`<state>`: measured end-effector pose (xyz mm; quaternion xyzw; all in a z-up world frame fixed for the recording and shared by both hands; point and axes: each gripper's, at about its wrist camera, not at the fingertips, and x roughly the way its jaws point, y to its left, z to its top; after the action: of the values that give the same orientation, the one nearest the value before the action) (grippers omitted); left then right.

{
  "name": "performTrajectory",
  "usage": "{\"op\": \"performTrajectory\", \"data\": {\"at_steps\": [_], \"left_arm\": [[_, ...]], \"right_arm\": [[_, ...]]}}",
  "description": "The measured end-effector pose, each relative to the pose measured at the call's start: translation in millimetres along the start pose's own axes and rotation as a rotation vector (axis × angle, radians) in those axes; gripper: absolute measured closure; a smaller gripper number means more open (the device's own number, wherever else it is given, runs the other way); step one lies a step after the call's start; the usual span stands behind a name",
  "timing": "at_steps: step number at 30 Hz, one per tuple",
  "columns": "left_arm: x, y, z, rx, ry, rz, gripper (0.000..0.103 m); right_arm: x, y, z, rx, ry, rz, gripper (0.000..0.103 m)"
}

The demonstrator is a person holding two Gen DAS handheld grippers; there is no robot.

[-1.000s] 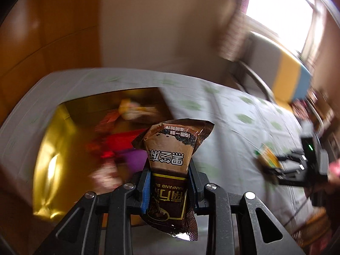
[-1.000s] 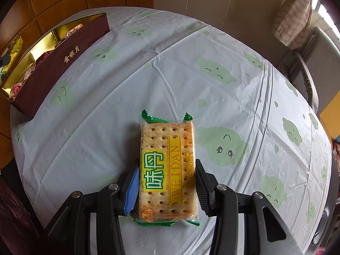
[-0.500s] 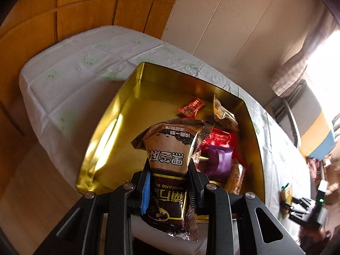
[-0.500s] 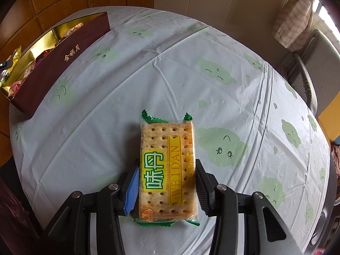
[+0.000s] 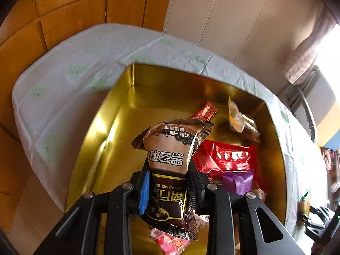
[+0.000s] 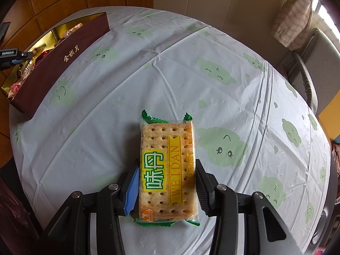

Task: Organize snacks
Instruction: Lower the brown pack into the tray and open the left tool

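Snacks crowd the right half of the gold-lined box (image 5: 119, 127): a red packet (image 5: 231, 157), a purple one (image 5: 238, 180), and what may be an orange pouch (image 5: 238, 121), blurred. Above them the left gripper (image 5: 167, 182) has its jaws pinching a brown sesame packet (image 5: 170, 161). Over the tabletop (image 6: 212, 48), the right gripper (image 6: 167, 182) has its jaws clamping a cracker pack (image 6: 167, 167), well apart from the box
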<state>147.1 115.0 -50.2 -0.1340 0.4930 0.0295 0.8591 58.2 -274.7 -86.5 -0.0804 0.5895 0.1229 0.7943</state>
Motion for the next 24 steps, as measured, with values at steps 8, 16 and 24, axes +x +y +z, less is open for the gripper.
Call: {"op": "performTrajectory", "data": {"at_steps": [8, 16, 24], "left_arm": [[-10, -5, -16, 0.047, -0.060, 0.058, 0.062], [-39, -30, -48, 0.129, -0.137, 0.073, 0.057], [-53, -48, -67, 0.180, -0.155, 0.039, 0.051]], "right_arm": [[0, -1, 0, 0.004, -0.001, 0.001, 0.056], [0, 0, -1, 0.004, -0.005, -0.009, 0.056], [-1, 0, -3, 0.018, -0.012, -0.004, 0.056]]}}
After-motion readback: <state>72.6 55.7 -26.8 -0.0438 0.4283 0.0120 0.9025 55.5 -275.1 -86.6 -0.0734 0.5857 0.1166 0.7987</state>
